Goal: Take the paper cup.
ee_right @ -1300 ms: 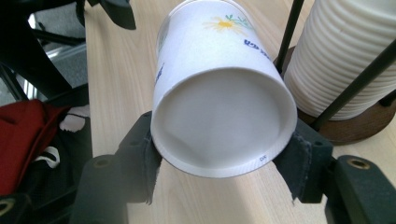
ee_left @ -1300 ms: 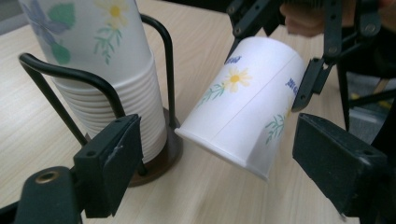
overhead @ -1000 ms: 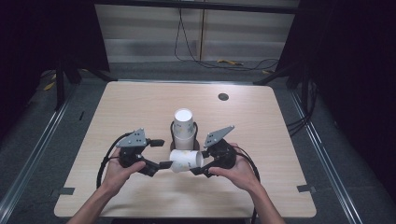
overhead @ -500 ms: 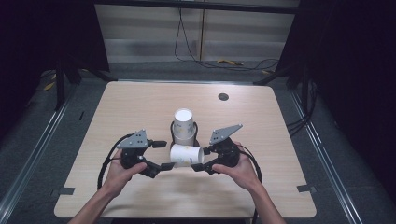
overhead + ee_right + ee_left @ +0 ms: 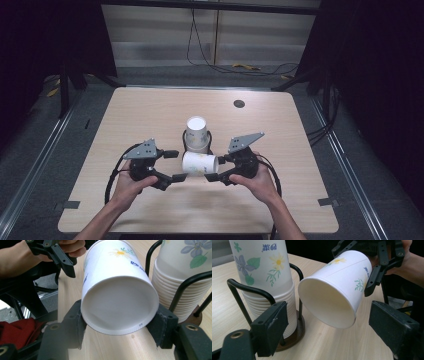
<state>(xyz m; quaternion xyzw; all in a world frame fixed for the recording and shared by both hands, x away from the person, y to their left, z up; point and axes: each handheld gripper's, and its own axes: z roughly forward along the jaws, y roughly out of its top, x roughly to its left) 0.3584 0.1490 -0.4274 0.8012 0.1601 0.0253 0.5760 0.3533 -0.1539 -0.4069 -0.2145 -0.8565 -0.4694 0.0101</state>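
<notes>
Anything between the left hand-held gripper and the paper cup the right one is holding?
Nothing visible. The paper cup points its open mouth at the left hand-held gripper, whose jaws stand open. The cup stack sits beside.

High view: fixed overhead, behind the person, looking forward and down on the whole table [image 5: 150,115] from well back; forearms enter at the bottom edge, dark floor and wall at the top. Left gripper view: rides low and close behind the left gripper [image 5: 332,332], facing the open mouth of the paper cup [image 5: 332,297] at centre, with the right gripper [image 5: 384,267] upper right and the cup stack [image 5: 267,272] upper left. Right gripper view: very close behind the right gripper [image 5: 117,325], facing the opposite way at the cup's base, sharing the cup, the stack and the tabletop with the other two views.
</notes>
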